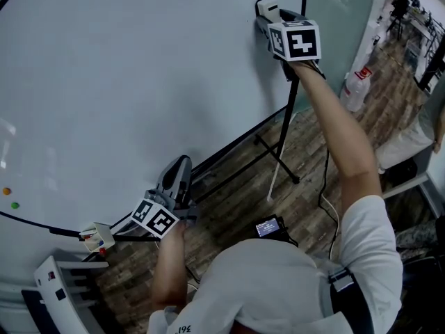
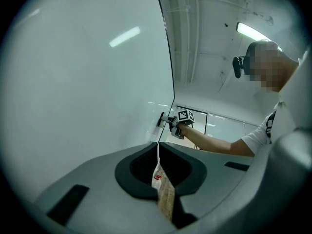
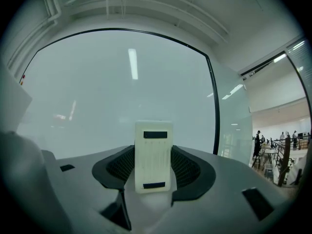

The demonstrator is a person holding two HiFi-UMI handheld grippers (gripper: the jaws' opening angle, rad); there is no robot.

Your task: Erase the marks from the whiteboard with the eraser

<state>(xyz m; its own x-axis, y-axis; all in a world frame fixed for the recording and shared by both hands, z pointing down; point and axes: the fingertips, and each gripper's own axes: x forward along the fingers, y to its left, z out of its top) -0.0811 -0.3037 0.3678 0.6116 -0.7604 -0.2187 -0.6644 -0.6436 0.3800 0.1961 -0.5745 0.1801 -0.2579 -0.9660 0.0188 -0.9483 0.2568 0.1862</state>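
Both tongs were closed. My right tongs pinched the eraser, a pale cream block with two dark slots. It stood upright between the ribbed black pads, with its far face toward the whiteboard. From the head view, my right arm was stretched up and forward. The eraser was pressed flat against the board high up, just inside the black right edge.

My left tongs had their jaws pressed together. A small tan tag with a red mark lay in the seam between them, and a thin white string rose from it. I could not tell what the tag belonged to. I held that hand low, close to the board's bottom edge and well apart from the eraser. The jaws pointed up along the white surface, so the left gripper view looked along the board to my other hand.

Farther out, an orange dot and a green dot sat on the board near its lower left corner. The black stand reached down to the wooden floor. A white jug with a red label stood on the floor to the right, beside a glass wall.
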